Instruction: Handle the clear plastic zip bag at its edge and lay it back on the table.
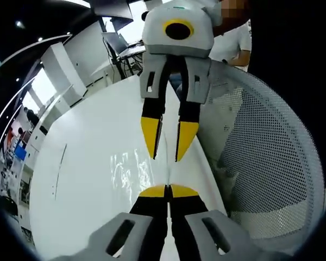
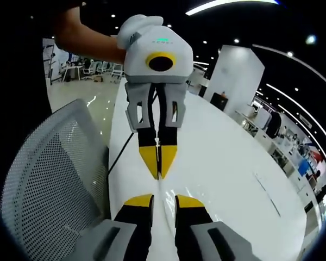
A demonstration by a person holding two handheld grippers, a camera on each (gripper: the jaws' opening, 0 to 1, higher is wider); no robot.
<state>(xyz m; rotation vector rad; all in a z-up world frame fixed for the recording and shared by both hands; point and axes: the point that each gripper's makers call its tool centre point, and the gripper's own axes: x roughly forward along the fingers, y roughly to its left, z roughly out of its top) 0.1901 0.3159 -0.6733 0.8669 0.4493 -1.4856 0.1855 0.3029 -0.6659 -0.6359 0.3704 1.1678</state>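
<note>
The clear plastic zip bag (image 1: 131, 169) lies flat on the white surface (image 1: 87, 163), showing mostly as crinkled glints near the long edge that runs beside the mesh-backed chair (image 1: 261, 157).

In the left gripper view, the left gripper (image 1: 168, 191) sits low over that edge with its yellow-tipped jaws pressed together; the bag's shine reaches up to them, but I cannot tell whether any film is caught between the tips. Facing it from the top of the view is the right gripper (image 1: 165, 159), its jaws spread a little and their tips hanging just above the surface.

In the right gripper view, the right gripper (image 2: 164, 202) shows its own jaws parted, with the bag (image 2: 176, 197) showing faintly between them. Opposite, the left gripper (image 2: 158, 175) has its tips closed to a point. A person's hand (image 2: 89, 37) grips its grey body from behind.
</note>
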